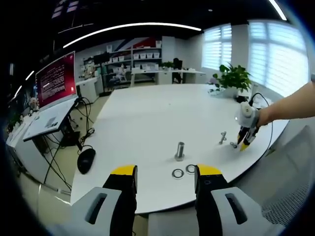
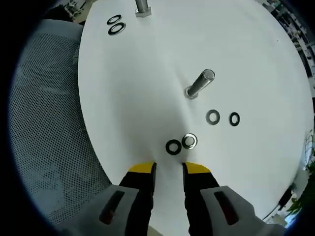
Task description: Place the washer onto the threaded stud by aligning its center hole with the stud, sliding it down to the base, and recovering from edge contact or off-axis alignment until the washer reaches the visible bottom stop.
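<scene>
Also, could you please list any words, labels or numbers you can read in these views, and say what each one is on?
No text can be read.
Screen: rows of light text on red, too blurred to read.
Shelf boxes: any labels are too small to read.
Washers, studs, table, both tools: no markings visible.

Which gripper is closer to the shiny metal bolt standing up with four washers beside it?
The right gripper. It hovers just short of the washers beside that metal bolt, while the left gripper is far away along the table edge.
</scene>
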